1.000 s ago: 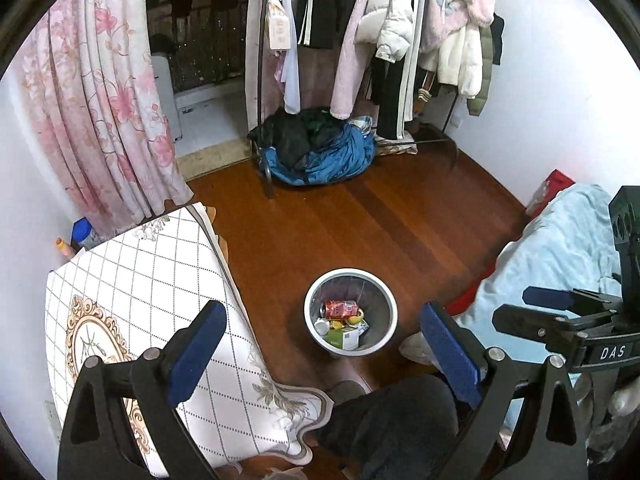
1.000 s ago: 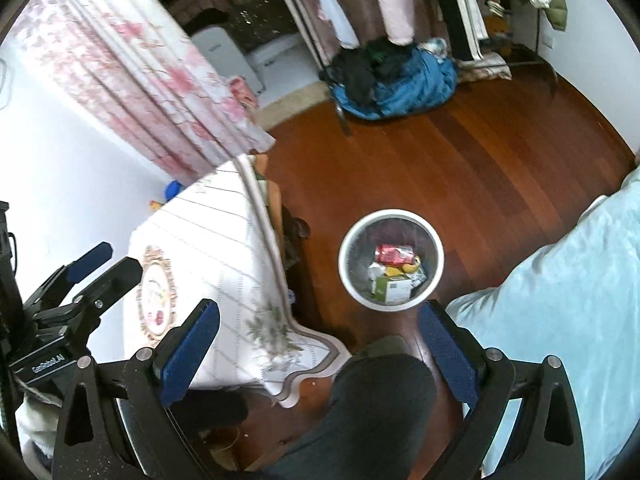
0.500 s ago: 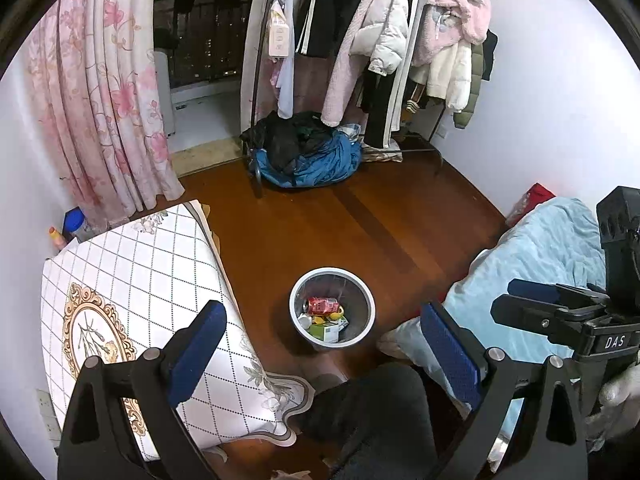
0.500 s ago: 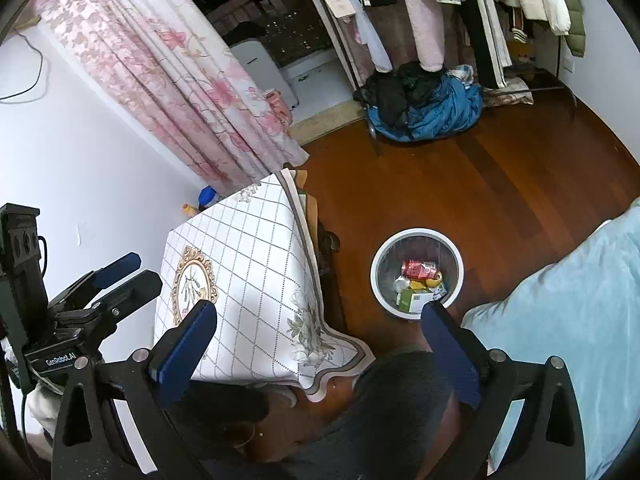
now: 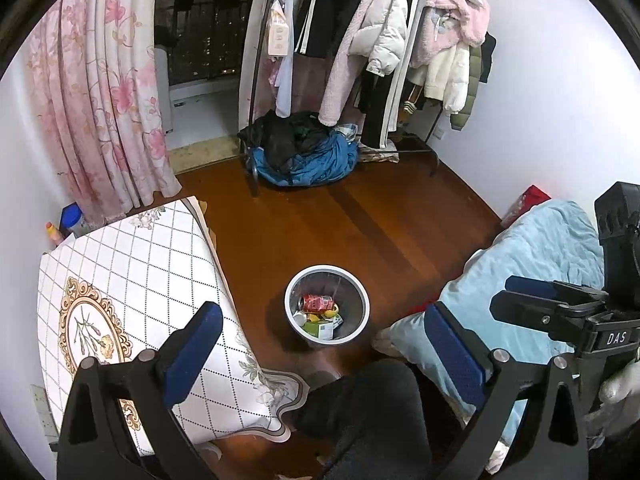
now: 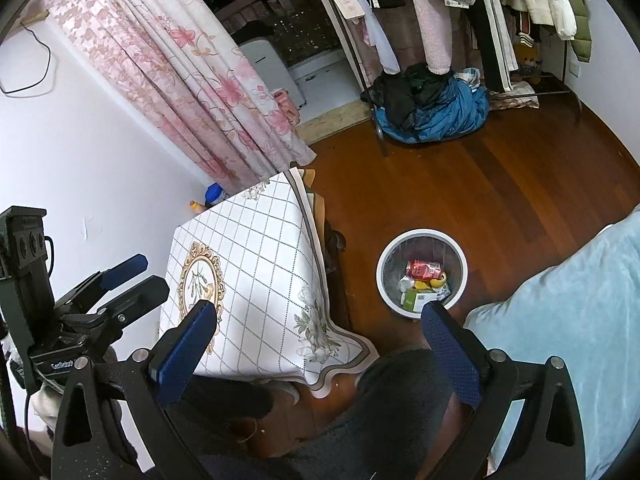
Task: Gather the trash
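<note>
A white round bin (image 5: pixel 291 291) stands on the wooden floor between table and bed. It holds a red can (image 5: pixel 318 303), a green carton (image 5: pixel 320 329) and other scraps. My left gripper (image 5: pixel 320 314) hovers high above it, open and holding nothing. In the right wrist view the same bin (image 6: pixel 381 276) shows the red can (image 6: pixel 424 269) and green carton (image 6: pixel 414 300). My right gripper (image 6: pixel 318 311) is also open and holds nothing. Each gripper shows at the edge of the other's view: right gripper (image 5: pixel 506 294), left gripper (image 6: pixel 150 272).
A table with a white checked cloth (image 5: pixel 140 280) stands left of the bin. A bed with a light blue blanket (image 5: pixel 540 256) lies to its right. A person's dark-trousered knee (image 5: pixel 372 420) is below. A clothes pile (image 5: pixel 304 152) sits under a loaded rack; pink curtain (image 5: pixel 100 100) at left.
Both cameras have risen and pulled back, so the bin looks smaller and more of the room shows. Both grippers stayed open, holding nothing.
</note>
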`<state>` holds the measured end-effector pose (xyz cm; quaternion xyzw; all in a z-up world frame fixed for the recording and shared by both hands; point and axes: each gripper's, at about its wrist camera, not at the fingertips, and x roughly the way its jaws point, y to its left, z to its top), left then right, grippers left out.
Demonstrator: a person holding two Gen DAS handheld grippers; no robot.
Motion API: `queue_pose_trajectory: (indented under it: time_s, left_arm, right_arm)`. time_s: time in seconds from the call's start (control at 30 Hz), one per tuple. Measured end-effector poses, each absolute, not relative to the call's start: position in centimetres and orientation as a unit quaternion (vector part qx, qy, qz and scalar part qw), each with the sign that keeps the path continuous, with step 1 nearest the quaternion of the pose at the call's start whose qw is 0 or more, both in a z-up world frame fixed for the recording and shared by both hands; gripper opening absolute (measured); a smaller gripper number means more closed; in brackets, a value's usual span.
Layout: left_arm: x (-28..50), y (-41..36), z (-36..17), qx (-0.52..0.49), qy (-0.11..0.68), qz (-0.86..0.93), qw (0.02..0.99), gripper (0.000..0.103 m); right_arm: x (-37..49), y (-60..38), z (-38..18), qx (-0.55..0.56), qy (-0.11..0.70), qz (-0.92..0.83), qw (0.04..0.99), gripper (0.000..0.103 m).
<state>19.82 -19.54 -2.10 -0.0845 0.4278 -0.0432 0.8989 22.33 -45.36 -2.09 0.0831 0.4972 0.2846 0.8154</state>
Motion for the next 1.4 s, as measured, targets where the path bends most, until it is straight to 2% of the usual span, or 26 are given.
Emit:
queue_pose_trajectory:
  time_s: [1.4]
  left_arm:
    - [20.0,-20.2,-2.7,-0.099,0.440,-0.049,0.891,0.103]
  right_arm:
    - [22.2,-44.5,-2.6,0.069,0.510,0.294,0.806,0.103]
